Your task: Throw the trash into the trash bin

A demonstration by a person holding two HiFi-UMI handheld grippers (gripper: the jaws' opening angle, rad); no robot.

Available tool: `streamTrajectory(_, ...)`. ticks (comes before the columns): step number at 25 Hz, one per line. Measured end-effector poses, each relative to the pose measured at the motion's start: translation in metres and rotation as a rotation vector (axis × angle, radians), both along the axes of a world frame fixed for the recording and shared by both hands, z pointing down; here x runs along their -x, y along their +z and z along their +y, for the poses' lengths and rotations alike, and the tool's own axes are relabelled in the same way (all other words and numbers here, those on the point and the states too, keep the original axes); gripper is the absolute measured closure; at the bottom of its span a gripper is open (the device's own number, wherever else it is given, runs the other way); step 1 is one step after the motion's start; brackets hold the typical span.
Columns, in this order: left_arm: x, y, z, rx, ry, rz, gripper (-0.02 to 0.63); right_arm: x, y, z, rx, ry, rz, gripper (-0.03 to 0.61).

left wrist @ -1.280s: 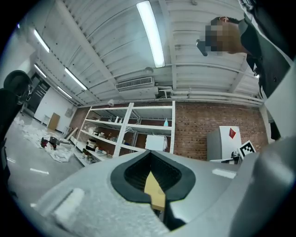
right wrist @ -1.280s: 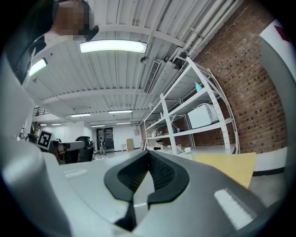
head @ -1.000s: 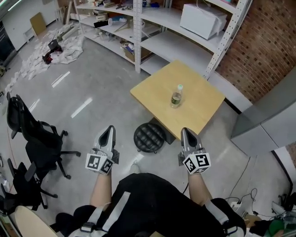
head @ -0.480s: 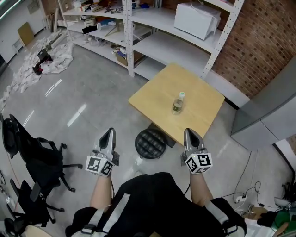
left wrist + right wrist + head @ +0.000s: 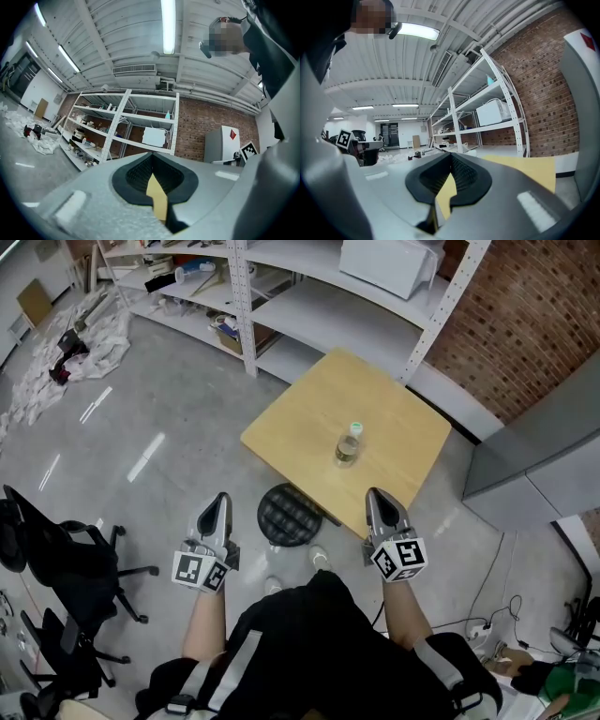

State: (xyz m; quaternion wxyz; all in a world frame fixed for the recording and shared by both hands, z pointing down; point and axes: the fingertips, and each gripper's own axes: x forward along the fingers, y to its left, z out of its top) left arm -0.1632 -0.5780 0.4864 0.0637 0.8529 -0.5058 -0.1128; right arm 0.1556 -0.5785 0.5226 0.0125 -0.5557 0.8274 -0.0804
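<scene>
A clear plastic bottle with a green cap (image 5: 348, 446) stands upright near the middle of a square wooden table (image 5: 403, 413). On the floor under the table's near corner sits a black round ribbed container (image 5: 289, 515). My left gripper (image 5: 218, 505) is held over the floor left of that container, jaws shut and empty. My right gripper (image 5: 377, 501) reaches the table's near edge, short of the bottle, jaws also shut and empty. Closed tips show in the left gripper view (image 5: 151, 154) and the right gripper view (image 5: 451, 154), with the tabletop (image 5: 525, 168) beyond.
A white metal shelving rack (image 5: 309, 306) with a white box (image 5: 380, 263) stands behind the table, against a brick wall (image 5: 534, 324). A grey cabinet (image 5: 544, 456) is at the right. Black office chairs (image 5: 56, 559) stand at the left, and cables (image 5: 497, 634) lie at the lower right.
The person has stepped closer to the table. Both grippers moved forward, still shut; the right one now reaches the table's near edge. The bottle has not moved.
</scene>
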Motion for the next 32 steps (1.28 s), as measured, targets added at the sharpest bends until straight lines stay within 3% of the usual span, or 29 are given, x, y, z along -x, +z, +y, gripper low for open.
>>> streamTrajectory(5, -0.031, 0.009, -0.022, 0.043, 0.003, -0.006, 0.614, -0.019, 0.014, -0.04, 0.036, -0.048, 0.038, 0.57)
streamTrajectory(10, -0.055, 0.025, -0.04, 0.085, -0.005, -0.019, 0.614, -0.027, 0.042, -0.079, 0.098, -0.095, 0.069, 0.419)
streamTrajectory(17, -0.077, 0.055, -0.059, 0.153, -0.033, -0.025, 0.614, -0.03, 0.083, -0.107, 0.189, -0.153, 0.087, 0.334)
streamTrajectory(22, -0.087, 0.074, -0.069, 0.189, -0.043, -0.012, 0.614, -0.017, 0.109, -0.125, 0.237, -0.23, 0.125, 0.222)
streamTrajectory(27, -0.097, 0.085, -0.075, 0.215, -0.058, -0.001, 0.614, -0.003, 0.125, -0.143, 0.269, -0.296, 0.162, 0.155)
streamTrajectory(32, -0.094, 0.086, -0.08, 0.221, -0.097, -0.01, 0.614, 0.008, 0.134, -0.158, 0.278, -0.345, 0.171, 0.144)
